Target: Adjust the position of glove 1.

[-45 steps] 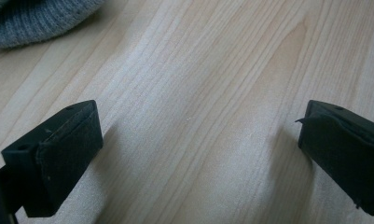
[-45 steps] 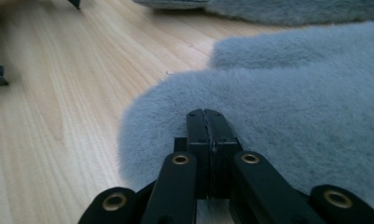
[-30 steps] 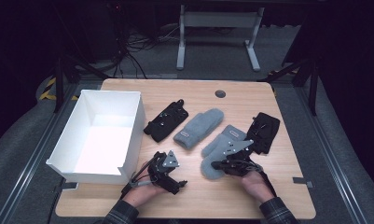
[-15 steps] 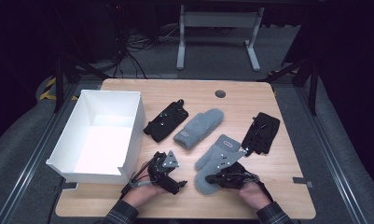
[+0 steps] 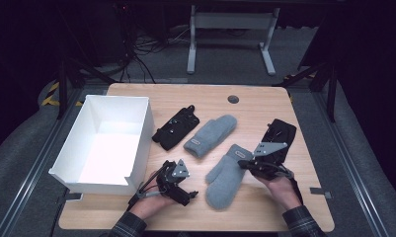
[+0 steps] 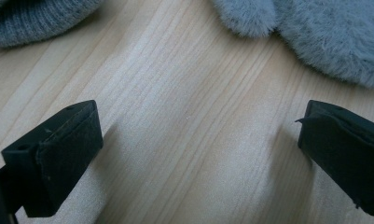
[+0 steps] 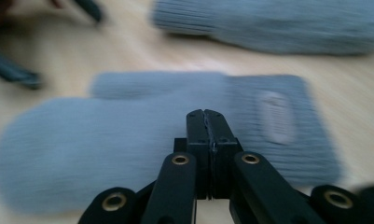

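From the high view: counted two grey mittens, two black gloves, one white box (image 5: 148, 126), two claws. Found the near mitten (image 5: 225, 180) flat on the table (image 5: 255, 103), toward the front edge, between both hands. Found the far mitten (image 5: 210, 136) just behind it. Spotted the first black glove (image 5: 176, 128) beside the box and the second black glove (image 5: 280, 138) out at the right. Caught the right claw (image 5: 245, 165) poised at the near mitten's cuff and the left claw (image 5: 190, 191) low on the wood, near the thumb side.

Over to the left gripper view: saw the left claw (image 6: 198, 149) spread wide apart, holding nothing, with bare wood between the jaws and the near mitten's (image 6: 324, 42) fluffy edge just beyond.

On to the right gripper view, blurred: saw the right claw (image 7: 206, 116) pressed together above the near mitten (image 7: 105, 140), with no cloth visible between the jaws and the far mitten (image 7: 278, 23) behind.

Looked like a pick-up of that near mitten in hand. Seemed wise to open the right claw first, drop onto the cuff edge, pinch one firm fold, then lift clear of its twin.
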The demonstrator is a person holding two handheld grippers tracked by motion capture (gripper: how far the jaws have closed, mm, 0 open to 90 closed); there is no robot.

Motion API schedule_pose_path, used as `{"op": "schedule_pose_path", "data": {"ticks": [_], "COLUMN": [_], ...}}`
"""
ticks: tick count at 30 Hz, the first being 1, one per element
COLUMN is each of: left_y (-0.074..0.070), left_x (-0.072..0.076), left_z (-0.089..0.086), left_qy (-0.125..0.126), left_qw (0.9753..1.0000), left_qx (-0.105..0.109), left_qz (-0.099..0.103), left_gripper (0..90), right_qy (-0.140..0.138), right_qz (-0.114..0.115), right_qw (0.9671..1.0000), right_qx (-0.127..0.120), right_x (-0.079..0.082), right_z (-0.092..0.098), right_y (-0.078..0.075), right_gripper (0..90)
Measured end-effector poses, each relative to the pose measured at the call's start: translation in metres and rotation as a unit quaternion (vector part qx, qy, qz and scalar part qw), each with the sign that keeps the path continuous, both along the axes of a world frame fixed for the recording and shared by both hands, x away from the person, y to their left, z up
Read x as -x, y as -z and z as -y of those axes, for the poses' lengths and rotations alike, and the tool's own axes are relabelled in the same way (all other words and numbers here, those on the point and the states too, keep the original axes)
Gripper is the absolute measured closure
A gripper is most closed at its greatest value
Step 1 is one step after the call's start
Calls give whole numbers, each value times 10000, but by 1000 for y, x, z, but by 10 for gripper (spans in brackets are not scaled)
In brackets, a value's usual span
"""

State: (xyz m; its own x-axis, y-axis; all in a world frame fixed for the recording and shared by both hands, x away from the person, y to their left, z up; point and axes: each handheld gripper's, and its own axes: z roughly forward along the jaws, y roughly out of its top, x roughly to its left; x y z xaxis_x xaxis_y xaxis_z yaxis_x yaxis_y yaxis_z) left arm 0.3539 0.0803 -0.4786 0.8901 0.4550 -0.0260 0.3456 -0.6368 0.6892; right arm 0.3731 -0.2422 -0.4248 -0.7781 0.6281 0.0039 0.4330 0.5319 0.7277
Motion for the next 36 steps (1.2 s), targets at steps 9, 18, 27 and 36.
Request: {"op": "schedule_pose_path", "data": {"ticks": [9, 18, 27, 36], "left_y": [-13, -33, -20, -21], "left_x": [1, -15, -22, -2], "left_z": [1, 20, 54, 70], "left_qy": [-203, -127, 396, 818], "left_qw": [9994, 9999, 9986, 9962], "left_qx": [-267, 25, -236, -119], "left_qz": [-23, 17, -257, -268], "left_gripper": [242, 861, 894, 895], "right_qy": [798, 818, 726, 429], "right_qz": [-48, -95, -146, -192], "right_qw": [9967, 9965, 9972, 9988], "right_qx": [132, 123, 100, 107], "right_x": [-25, -30, -37, -42], "right_z": [29, 30, 28, 12], "right_y": [8, 10, 12, 15], "right_gripper": [900, 900, 900, 900]}}
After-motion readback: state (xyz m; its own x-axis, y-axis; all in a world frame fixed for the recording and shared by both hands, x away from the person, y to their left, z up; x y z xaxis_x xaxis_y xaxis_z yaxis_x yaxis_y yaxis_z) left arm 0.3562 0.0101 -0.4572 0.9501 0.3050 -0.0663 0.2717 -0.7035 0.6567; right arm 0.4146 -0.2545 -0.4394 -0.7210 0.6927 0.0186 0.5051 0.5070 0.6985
